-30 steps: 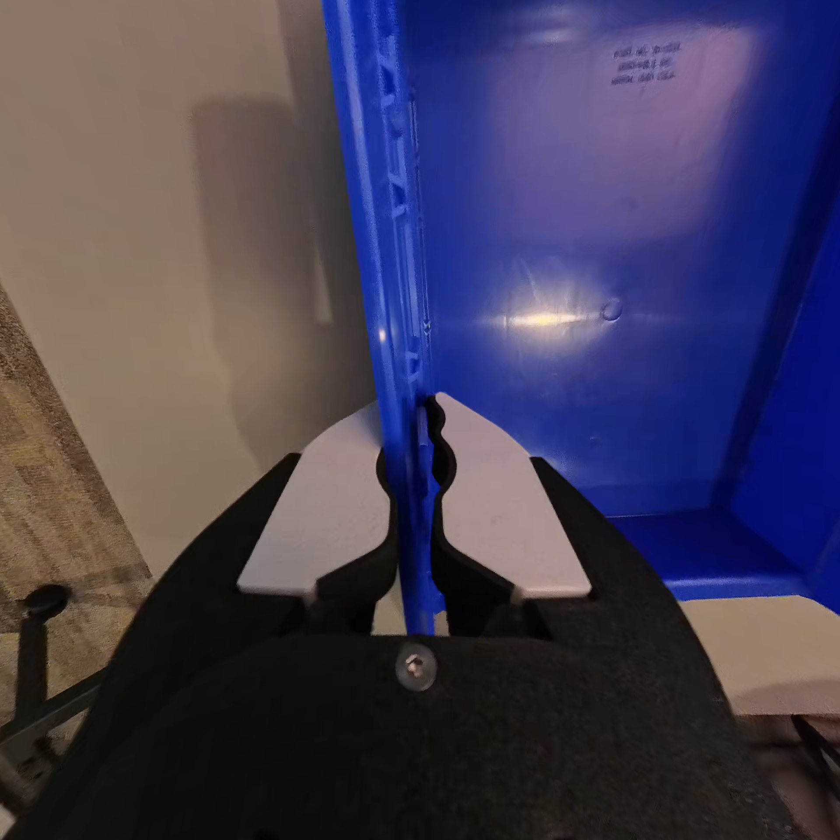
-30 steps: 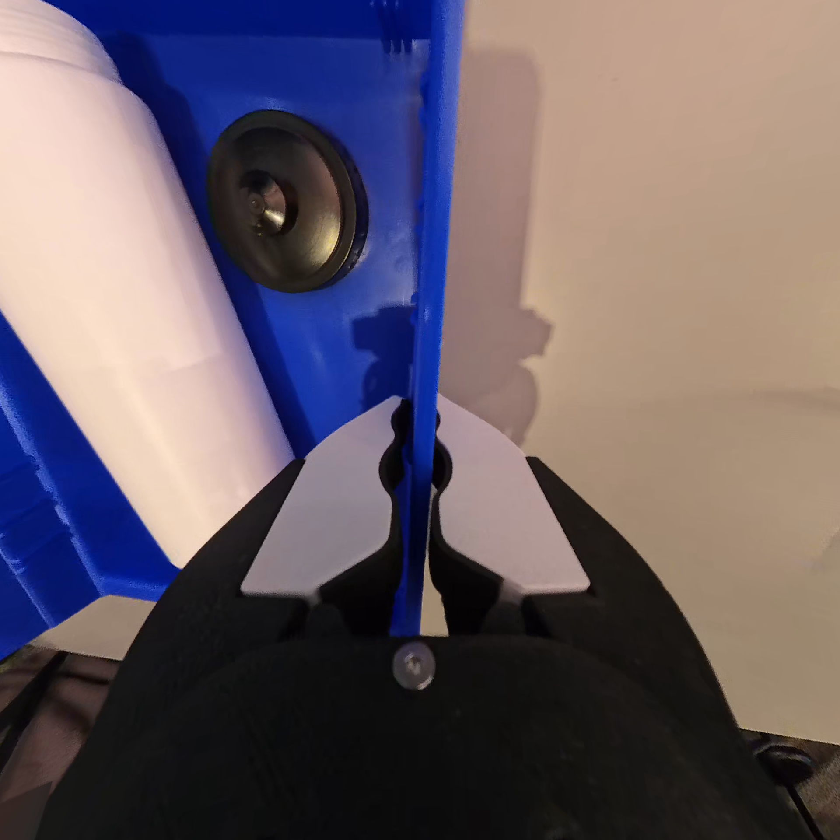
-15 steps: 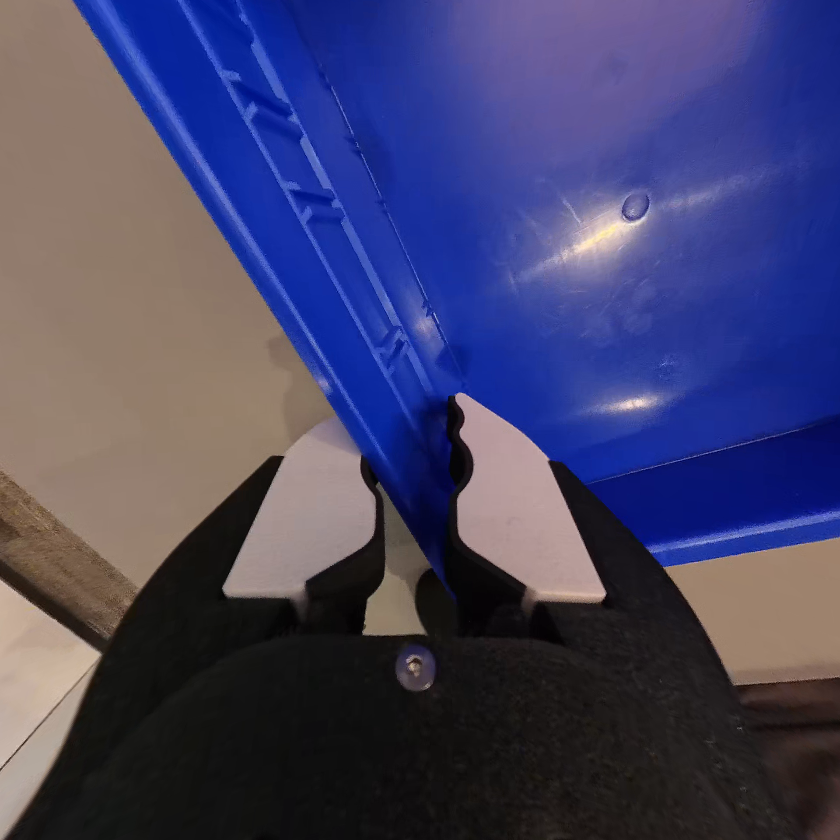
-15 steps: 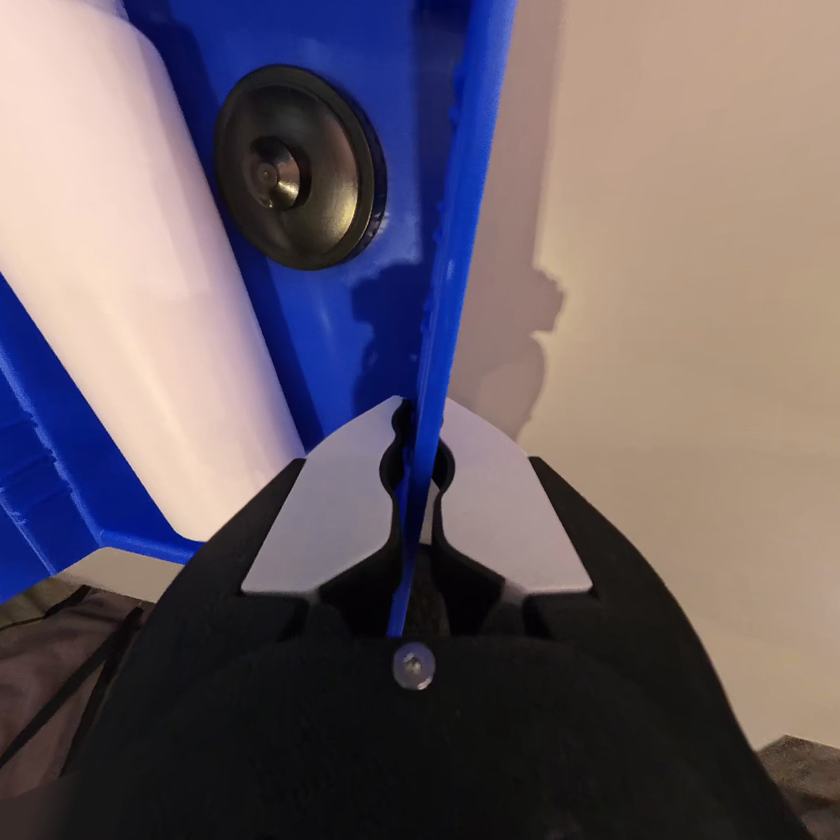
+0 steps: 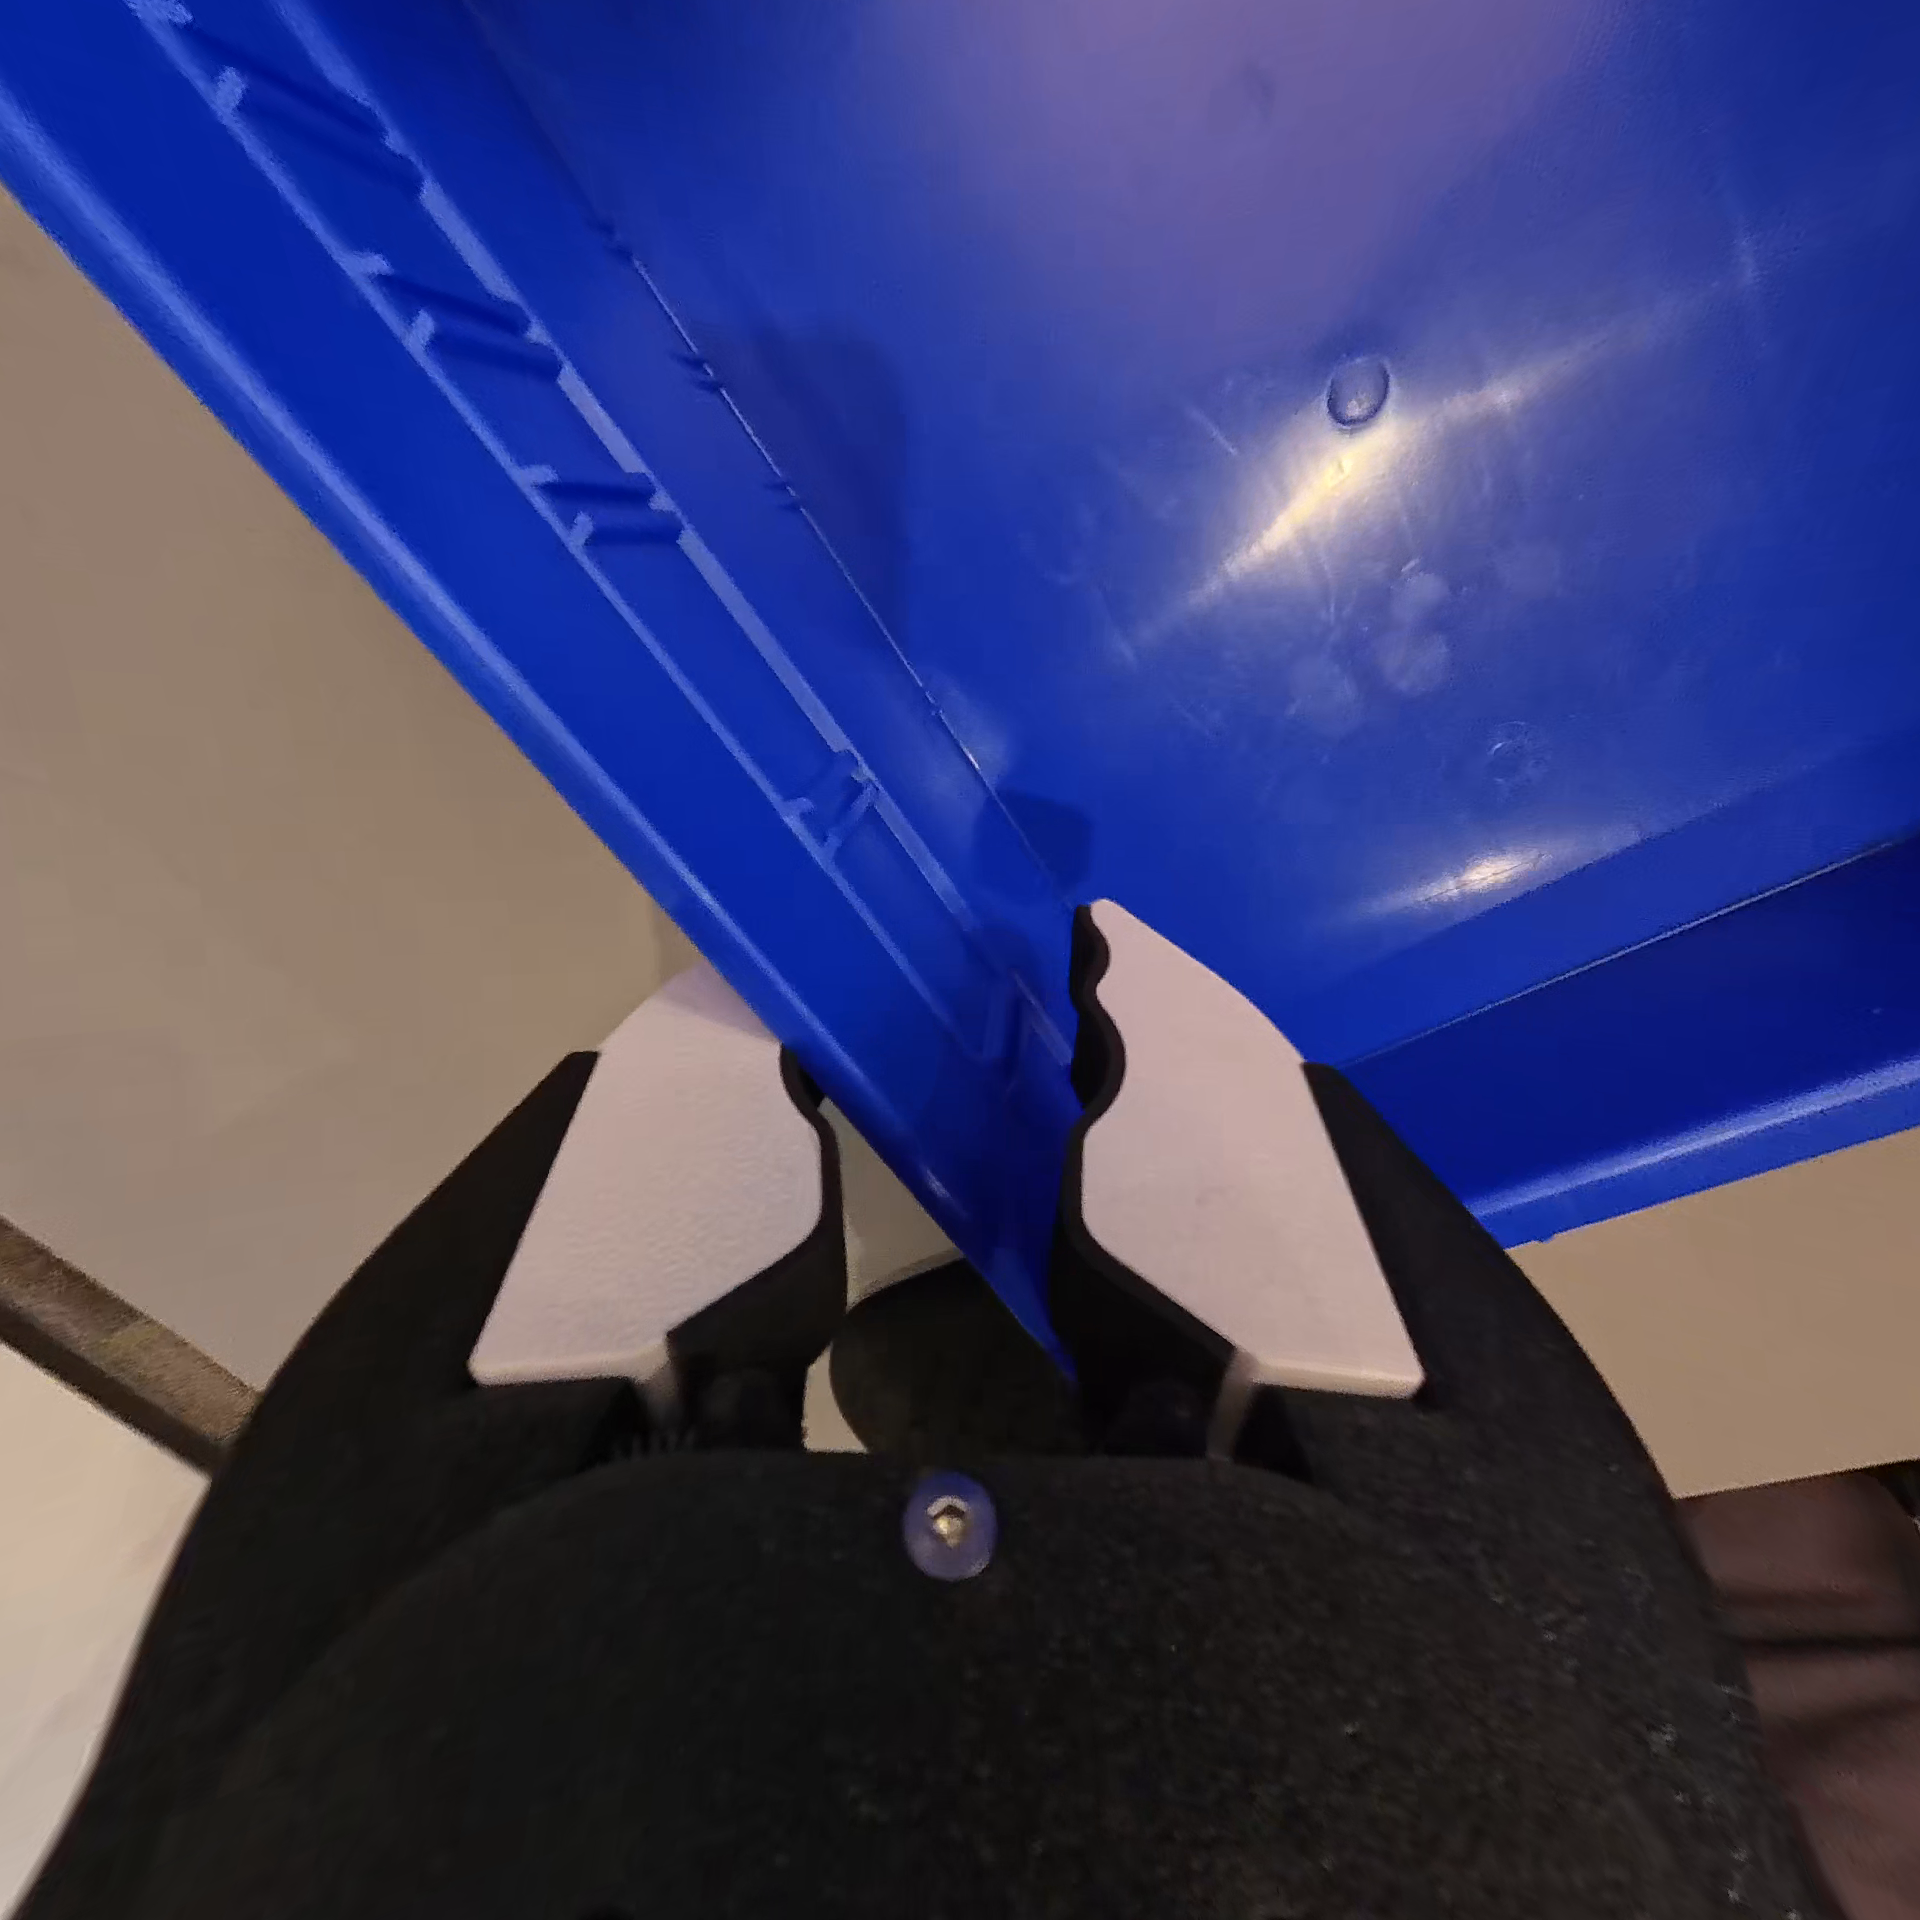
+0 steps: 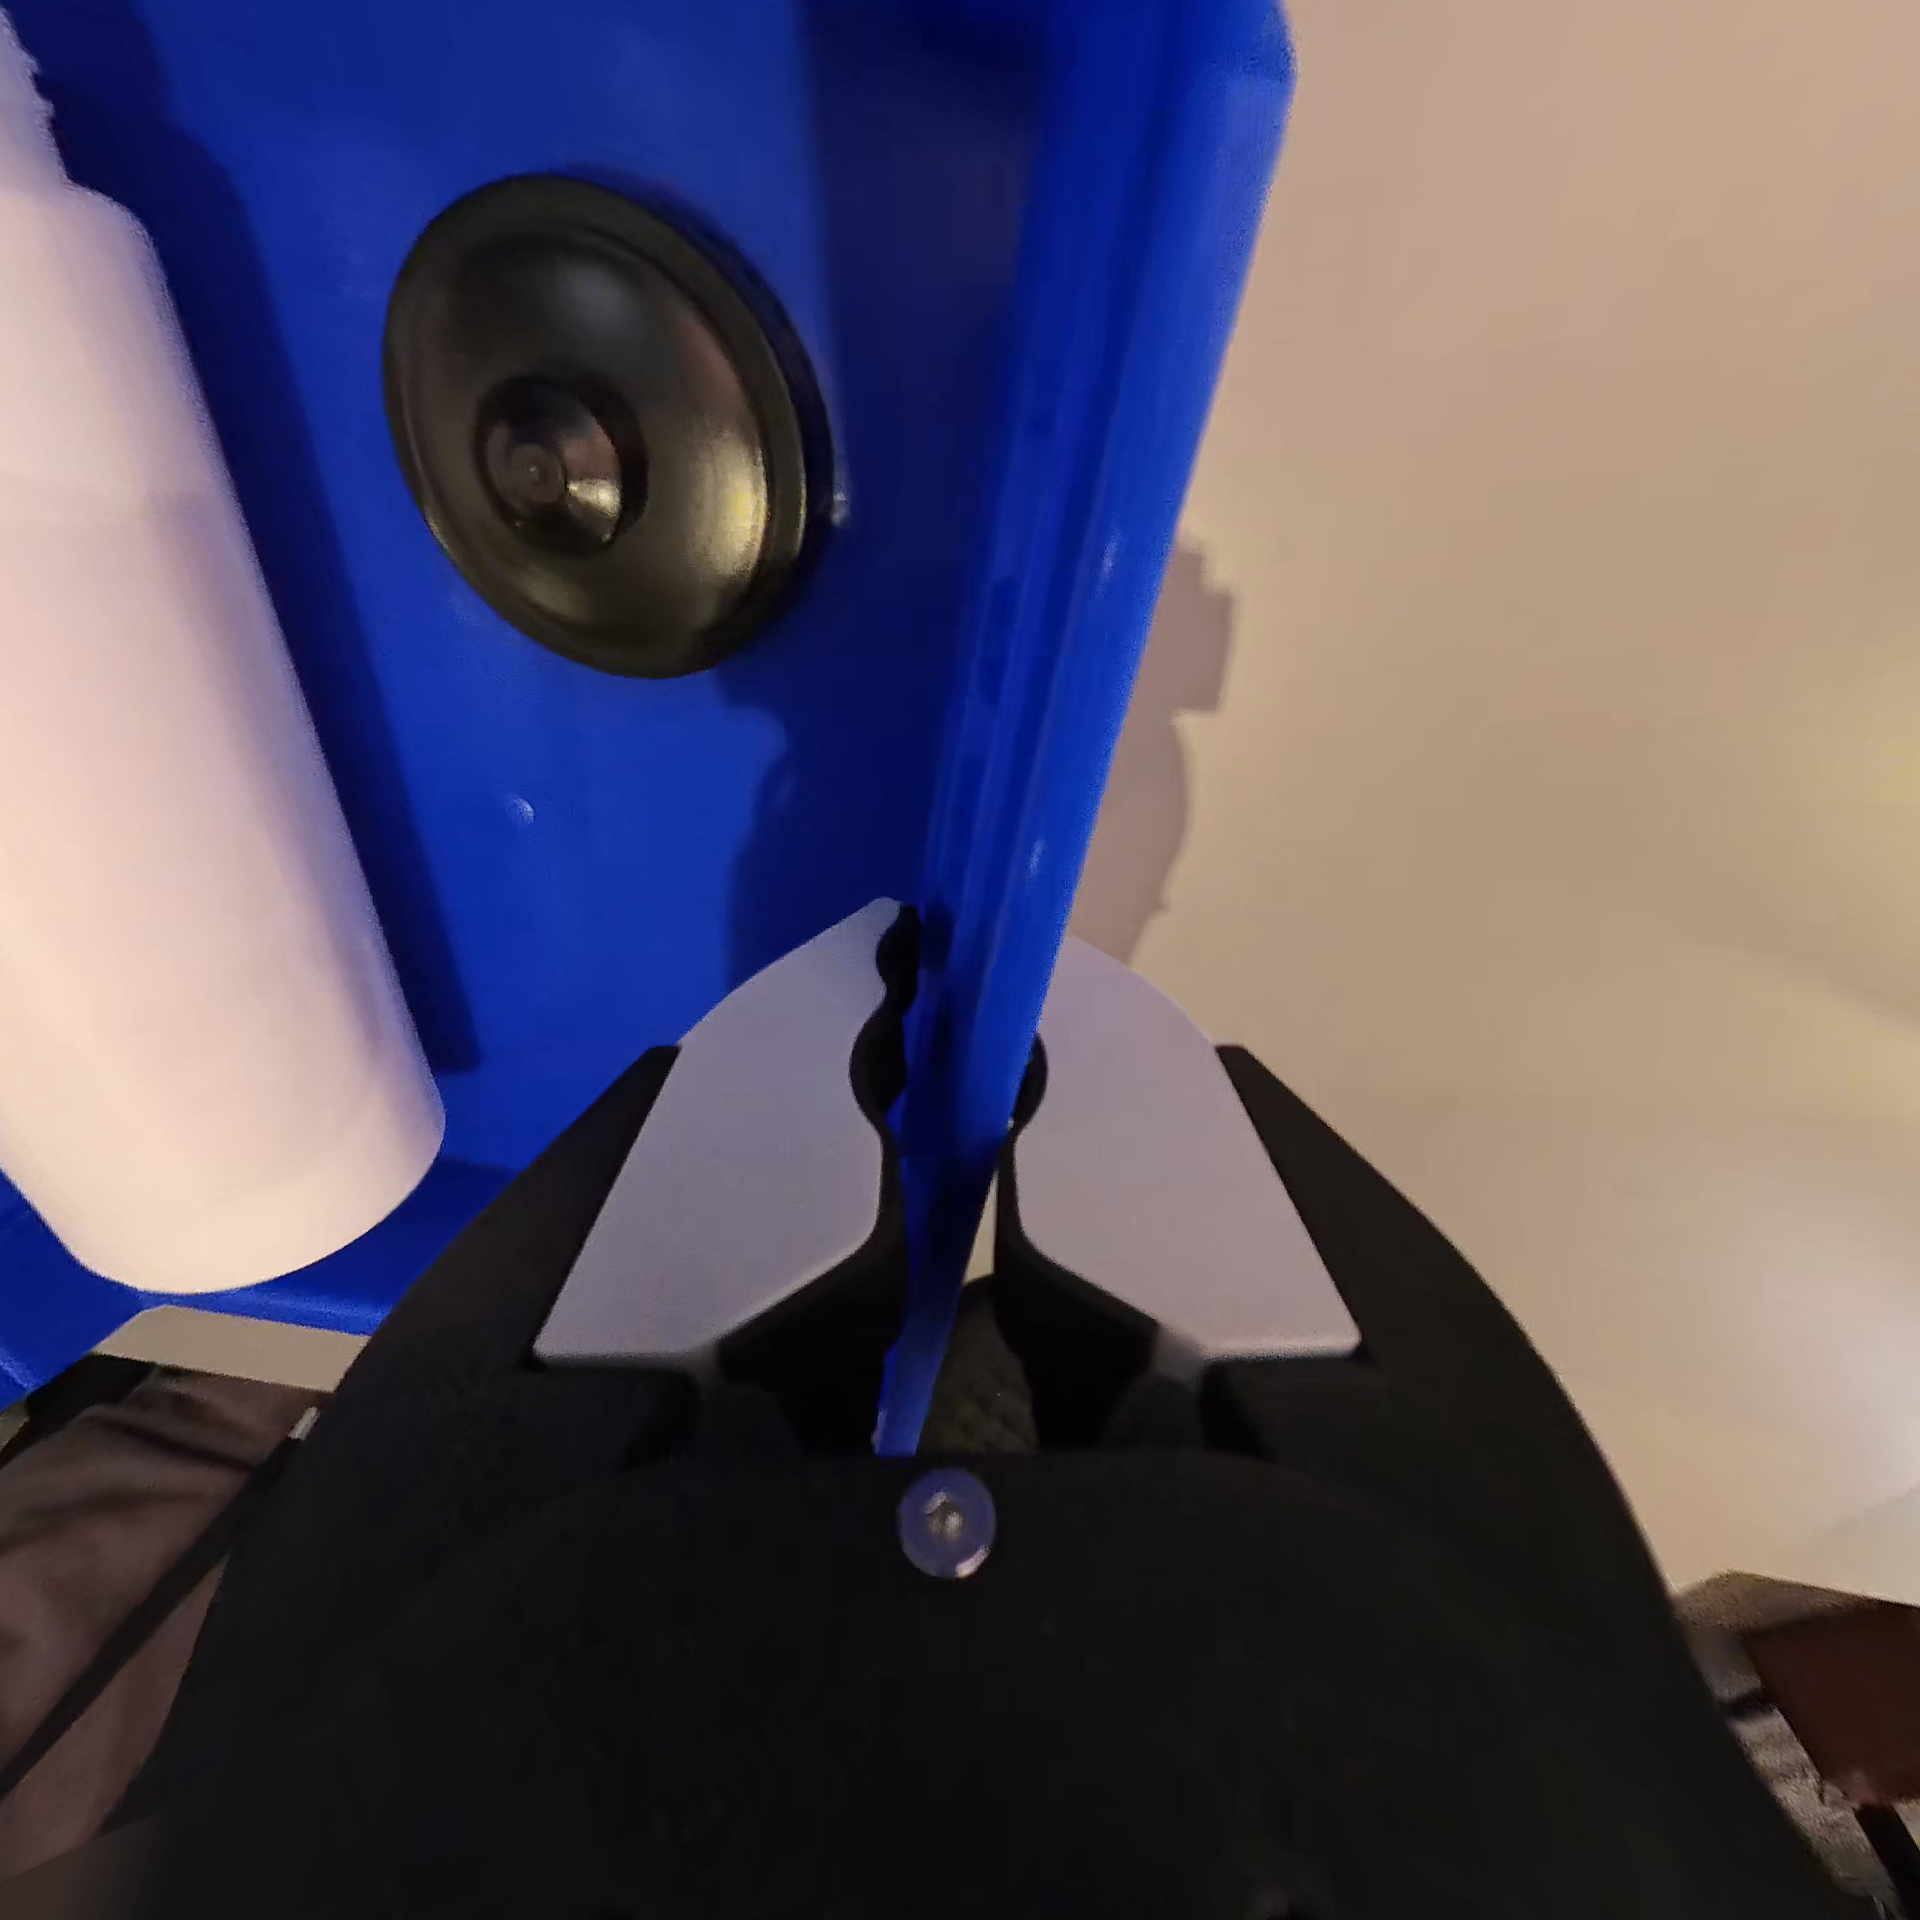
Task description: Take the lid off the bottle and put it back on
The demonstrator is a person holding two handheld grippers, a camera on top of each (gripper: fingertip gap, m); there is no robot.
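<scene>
Right hand-held gripper (image 6: pixel 961 997) clamps bin wall (image 6: pixel 1091 520); bottle (image 6: pixel 177 831), lid (image 6: pixel 603 426) inside, left.

We count one blue bin (image 6: pixel 644 831), one white bottle (image 6: pixel 177 831) and one black lid (image 6: pixel 608 426) inside it, and two grippers: left (image 5: pixel 940 1049), right (image 6: pixel 961 997).

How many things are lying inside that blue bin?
2: a white bottle along the blue bin's left side, and a black lid beside it, nearer the wall the right hand-held gripper clamps. More may be hidden.
</scene>
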